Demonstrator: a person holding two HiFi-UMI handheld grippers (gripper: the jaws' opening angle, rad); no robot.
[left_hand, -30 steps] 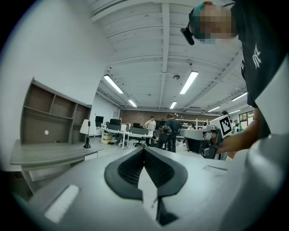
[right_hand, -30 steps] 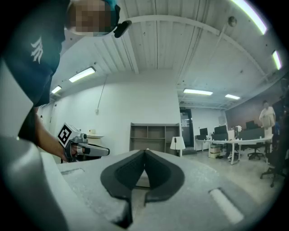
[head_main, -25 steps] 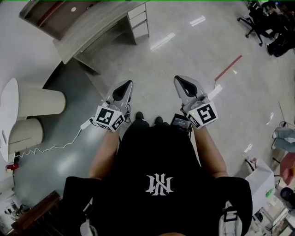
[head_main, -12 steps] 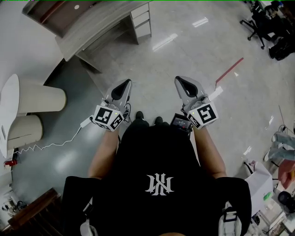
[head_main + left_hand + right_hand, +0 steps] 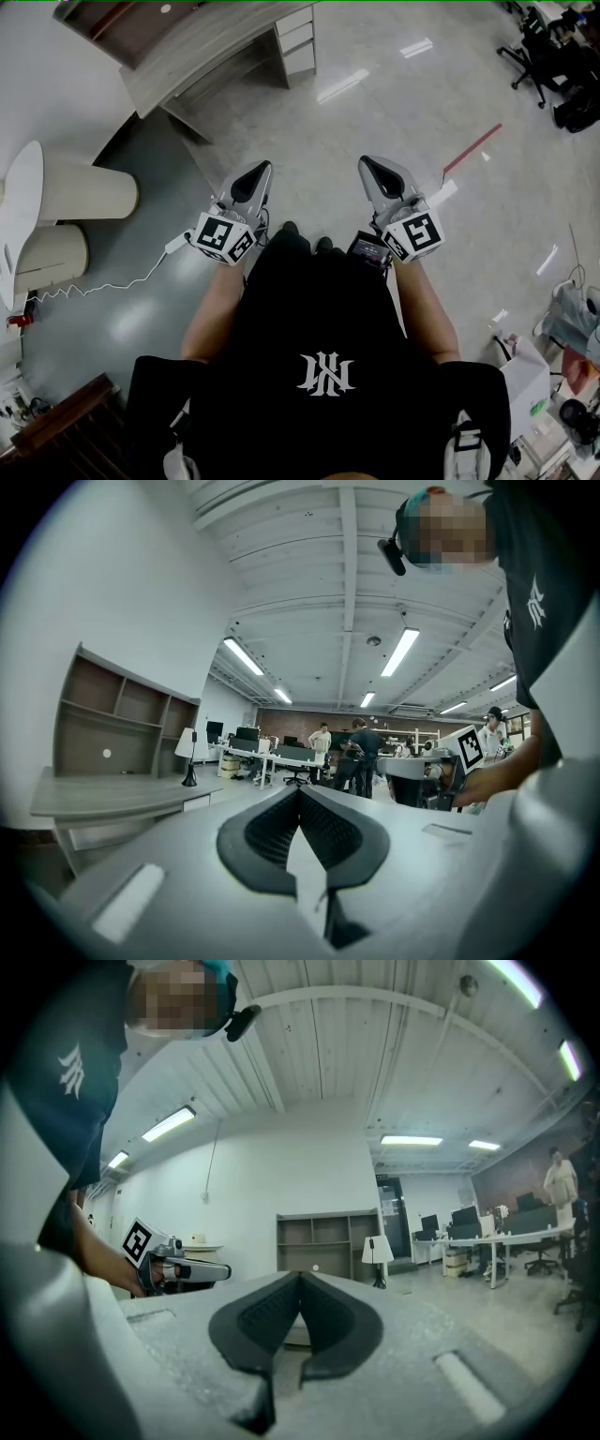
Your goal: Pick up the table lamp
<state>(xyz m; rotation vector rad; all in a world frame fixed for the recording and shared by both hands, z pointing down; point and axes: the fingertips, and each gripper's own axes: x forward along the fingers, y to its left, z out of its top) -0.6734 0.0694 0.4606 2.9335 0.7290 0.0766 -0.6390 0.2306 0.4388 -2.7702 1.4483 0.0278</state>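
The table lamp [image 5: 190, 757], with a white shade on a thin black stem, stands far off on the grey desk [image 5: 112, 799]. It also shows small in the right gripper view as the lamp [image 5: 377, 1258], beside the shelf unit [image 5: 323, 1241]. My left gripper [image 5: 261, 170] and right gripper [image 5: 365, 162] are held side by side at waist height above the floor, pointing level. Both are shut with nothing between the jaws. The left gripper [image 5: 300, 790] and right gripper [image 5: 300, 1275] are both far from the lamp.
The grey desk with drawers [image 5: 220, 47] stands at the head view's upper left. A white round table [image 5: 19, 216] on beige cylinders sits at the left, with a white cable [image 5: 103, 289] on the floor. Office chairs [image 5: 553, 56] are at the upper right. People [image 5: 361, 752] stand by distant desks.
The desk and floor have slid slightly right and down in the head view. Both grippers keep the same pose and stay shut.
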